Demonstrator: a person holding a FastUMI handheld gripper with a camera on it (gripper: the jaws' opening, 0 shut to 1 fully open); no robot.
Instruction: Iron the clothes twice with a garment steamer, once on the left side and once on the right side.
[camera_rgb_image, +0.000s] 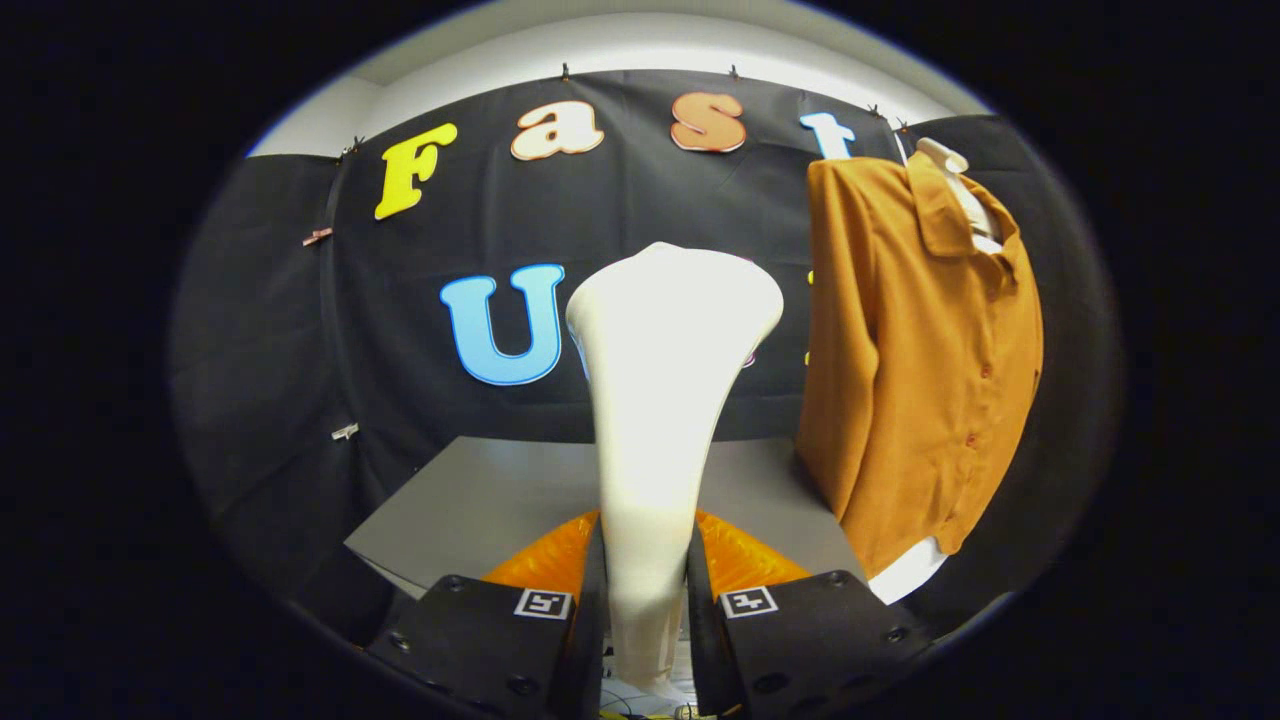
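The tool (646, 560) grips a white steamer (655, 400) by its narrow handle, both fingers pressing its sides, the wide head rising upright above them. Beyond lies a grey counter (480, 500). To the right, past the fingers, an orange button-up shirt (920, 350) hangs by its collar, well apart from the steamer.

No readable text on the garment steamer (660, 400), none on the orange shirt (920, 350), the gripper (645, 590) closed on the steamer's handle, square coded markers on its finger blocks, no words or numbers
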